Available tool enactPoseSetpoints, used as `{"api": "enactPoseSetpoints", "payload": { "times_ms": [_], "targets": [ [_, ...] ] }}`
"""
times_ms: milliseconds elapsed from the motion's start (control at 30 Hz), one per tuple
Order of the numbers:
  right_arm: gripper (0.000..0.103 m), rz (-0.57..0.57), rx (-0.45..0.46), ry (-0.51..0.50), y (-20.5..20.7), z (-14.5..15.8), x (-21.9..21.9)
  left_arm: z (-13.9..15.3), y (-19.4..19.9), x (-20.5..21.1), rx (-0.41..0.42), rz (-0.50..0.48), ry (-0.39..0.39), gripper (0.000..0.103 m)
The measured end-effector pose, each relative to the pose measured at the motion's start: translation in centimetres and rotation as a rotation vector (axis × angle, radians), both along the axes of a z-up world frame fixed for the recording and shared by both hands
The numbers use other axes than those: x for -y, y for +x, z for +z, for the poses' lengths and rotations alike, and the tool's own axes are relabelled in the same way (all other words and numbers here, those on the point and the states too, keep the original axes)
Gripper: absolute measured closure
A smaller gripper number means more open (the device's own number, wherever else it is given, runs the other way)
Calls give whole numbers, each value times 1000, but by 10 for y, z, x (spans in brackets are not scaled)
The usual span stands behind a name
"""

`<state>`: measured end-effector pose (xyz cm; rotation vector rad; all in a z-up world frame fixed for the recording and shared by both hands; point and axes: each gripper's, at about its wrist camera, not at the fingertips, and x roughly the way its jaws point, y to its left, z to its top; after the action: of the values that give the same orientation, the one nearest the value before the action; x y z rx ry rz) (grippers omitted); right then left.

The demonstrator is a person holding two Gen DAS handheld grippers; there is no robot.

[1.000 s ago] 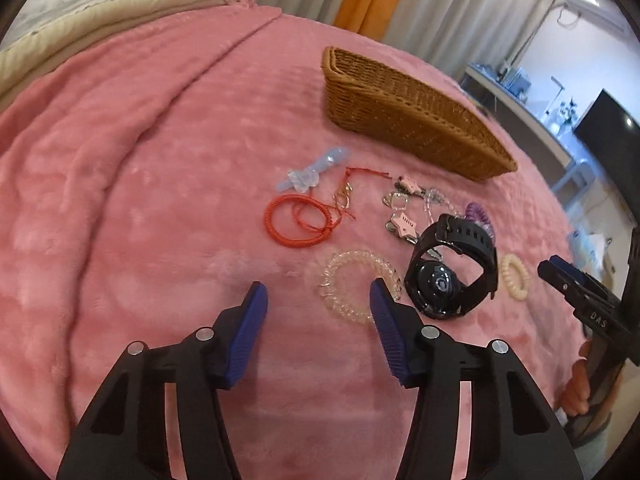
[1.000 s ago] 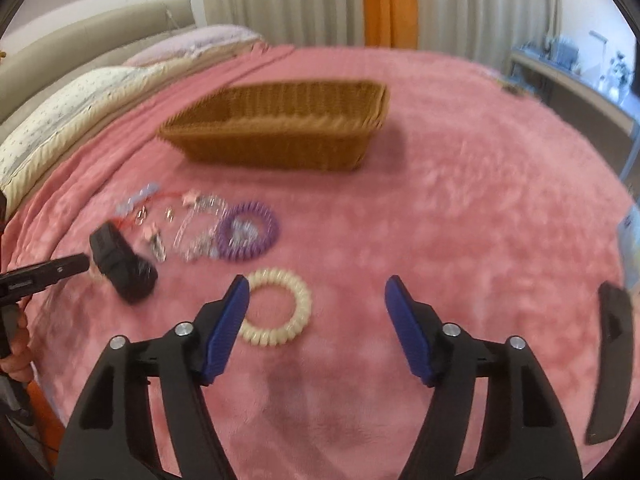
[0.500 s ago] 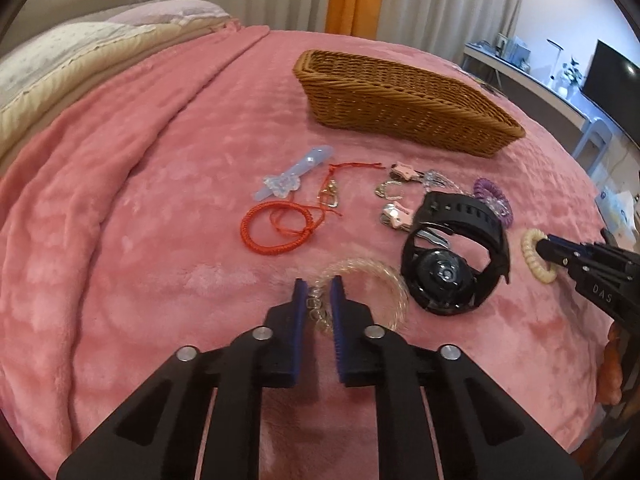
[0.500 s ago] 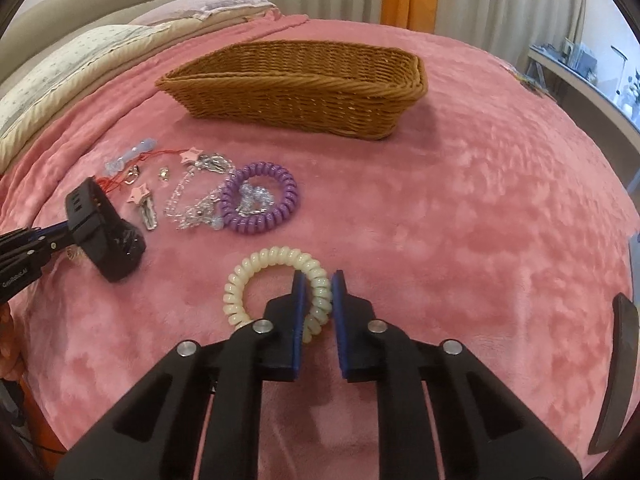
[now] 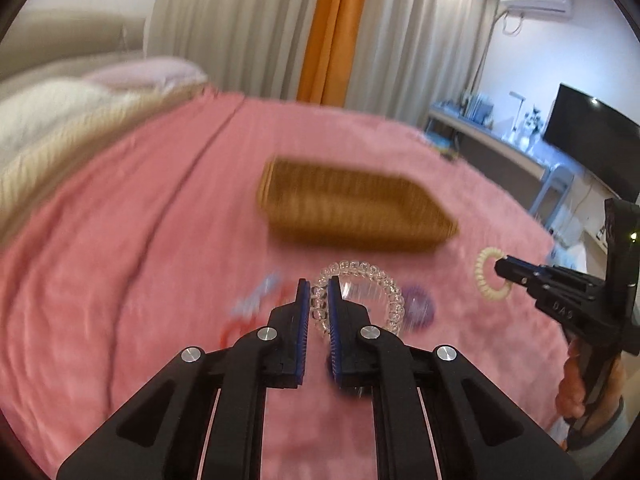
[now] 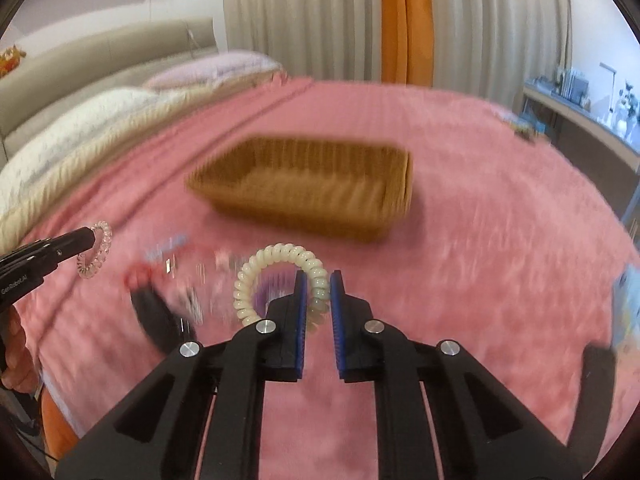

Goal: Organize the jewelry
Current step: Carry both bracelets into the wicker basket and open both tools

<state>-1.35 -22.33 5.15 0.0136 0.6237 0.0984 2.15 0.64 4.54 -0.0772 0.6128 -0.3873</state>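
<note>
My left gripper (image 5: 318, 289) is shut on a clear spiral hair tie (image 5: 360, 296) and holds it up off the pink blanket. My right gripper (image 6: 318, 282) is shut on a cream spiral hair tie (image 6: 276, 280), also raised. Each gripper shows in the other's view: the right one (image 5: 500, 270) with the cream tie (image 5: 490, 280), the left one (image 6: 90, 238) with the clear tie (image 6: 96, 256). A brown wicker basket (image 5: 352, 210) (image 6: 312, 188) stands beyond both. Below, blurred, lie a red cord loop (image 6: 138, 276), a black watch (image 6: 160, 320) and a purple spiral tie (image 5: 418, 308).
The pink blanket (image 5: 140, 240) covers a bed with pillows (image 6: 80, 132) at the far left. Curtains (image 5: 328, 32) hang behind it. A desk with a dark screen (image 5: 592, 140) stands at the right. A person's hand (image 5: 580, 392) holds the right gripper.
Both grippers went from open to shut on their hair ties, then lifted them off the blanket. The views now tilt up, and the basket and the jewelry look blurred.
</note>
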Motion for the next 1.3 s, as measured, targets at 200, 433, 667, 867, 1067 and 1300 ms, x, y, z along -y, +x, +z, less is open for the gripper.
{"api": "enactPoseSetpoints", "payload": {
  "times_ms": [200, 433, 667, 867, 1067, 1300],
  "targets": [
    [93, -16, 63, -16, 64, 36, 1, 37, 64, 35, 75, -9, 16, 96],
    [93, -35, -16, -22, 150, 16, 7, 27, 145, 66, 30, -4, 35, 96],
    [93, -48, -167, -31, 205, -29, 7, -18, 199, 78, -93, -8, 62, 96],
    [93, -63, -268, -34, 221, -60, 11, -47, 217, 86, -175, -12, 105, 95],
    [92, -58, -298, 29, 220, -63, 18, -52, 213, 85, -197, -16, 113, 80],
    [56, -41, -185, 70, 169, -20, 19, -11, 167, 64, -109, -40, 46, 61]
  ]
}}
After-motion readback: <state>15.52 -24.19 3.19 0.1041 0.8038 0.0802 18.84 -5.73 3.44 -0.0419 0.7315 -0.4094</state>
